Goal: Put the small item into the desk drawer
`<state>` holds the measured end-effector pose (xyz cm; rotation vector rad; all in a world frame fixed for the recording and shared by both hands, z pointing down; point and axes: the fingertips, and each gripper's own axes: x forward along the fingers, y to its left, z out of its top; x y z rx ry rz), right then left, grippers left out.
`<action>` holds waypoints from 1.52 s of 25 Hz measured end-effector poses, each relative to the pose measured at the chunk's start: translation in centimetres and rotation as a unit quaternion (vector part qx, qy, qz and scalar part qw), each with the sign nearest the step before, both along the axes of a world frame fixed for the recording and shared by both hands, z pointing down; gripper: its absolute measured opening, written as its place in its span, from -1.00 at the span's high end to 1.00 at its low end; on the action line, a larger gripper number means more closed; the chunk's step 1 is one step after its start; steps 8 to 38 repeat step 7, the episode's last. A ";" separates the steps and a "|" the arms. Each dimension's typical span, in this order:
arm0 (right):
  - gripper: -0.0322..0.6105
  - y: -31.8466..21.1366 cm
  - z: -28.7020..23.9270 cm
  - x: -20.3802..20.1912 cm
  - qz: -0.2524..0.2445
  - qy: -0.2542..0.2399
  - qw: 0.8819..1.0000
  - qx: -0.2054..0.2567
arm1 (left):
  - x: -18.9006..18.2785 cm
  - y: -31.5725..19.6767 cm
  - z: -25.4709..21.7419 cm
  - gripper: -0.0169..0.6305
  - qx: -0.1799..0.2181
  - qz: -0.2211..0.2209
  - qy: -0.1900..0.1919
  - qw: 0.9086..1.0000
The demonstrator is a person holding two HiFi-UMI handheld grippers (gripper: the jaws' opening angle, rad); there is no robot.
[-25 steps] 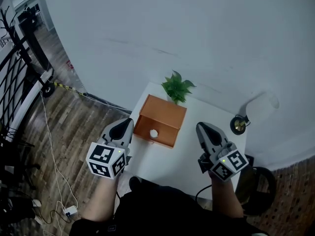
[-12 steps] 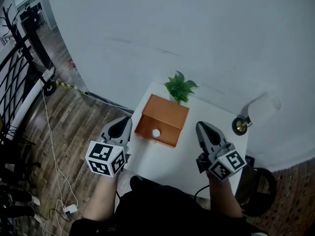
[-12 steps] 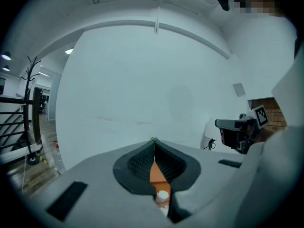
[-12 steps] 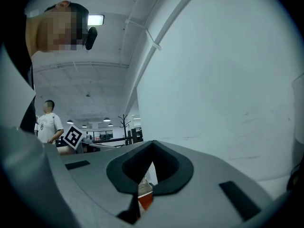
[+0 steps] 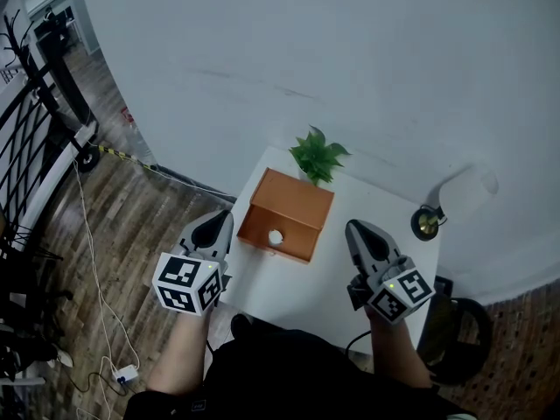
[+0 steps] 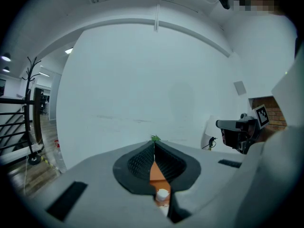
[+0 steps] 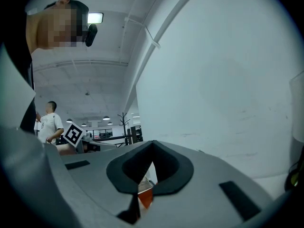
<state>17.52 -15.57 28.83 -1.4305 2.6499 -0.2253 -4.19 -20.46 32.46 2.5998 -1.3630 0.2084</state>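
From the head view, the left gripper (image 5: 224, 221) and the right gripper (image 5: 357, 231) hover over the white desk (image 5: 302, 289), both with jaws pressed together and empty. The orange drawer box (image 5: 289, 208) lies ahead of and between their tips, and the small white item (image 5: 276, 236) sits at its near face. Whether it is fixed there I cannot tell. A plant (image 5: 317, 155) stands beyond the box. In the left gripper view, the left gripper (image 6: 154, 146) has its tips meeting with nothing pinched. The box (image 6: 156, 171) and the white item (image 6: 163, 194) show just below and ahead of them. In the right gripper view, the right gripper (image 7: 152, 146) is likewise closed and empty, with a corner of the box (image 7: 146, 197) low beneath its tips.
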 end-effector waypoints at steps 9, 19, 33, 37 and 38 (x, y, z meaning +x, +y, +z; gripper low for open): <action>0.89 0.3 0.5 0.6 0.002 -0.001 1.000 -0.004 | 0.7 0.2 0.3 0.91 -0.001 0.003 -0.004 1.000; 0.89 0.3 0.5 0.6 0.002 -0.001 1.000 -0.004 | 0.7 0.2 0.3 0.91 -0.001 0.003 -0.004 1.000; 0.89 0.3 0.5 0.6 0.002 -0.001 1.000 -0.004 | 0.7 0.2 0.3 0.91 -0.001 0.003 -0.004 1.000; 0.89 0.3 0.5 0.6 0.002 -0.001 1.000 -0.004 | 0.7 0.2 0.3 0.91 -0.001 0.003 -0.004 1.000; 0.89 0.3 0.5 0.6 0.002 -0.001 1.000 -0.004 | 0.7 0.2 0.3 0.91 -0.001 0.003 -0.004 1.000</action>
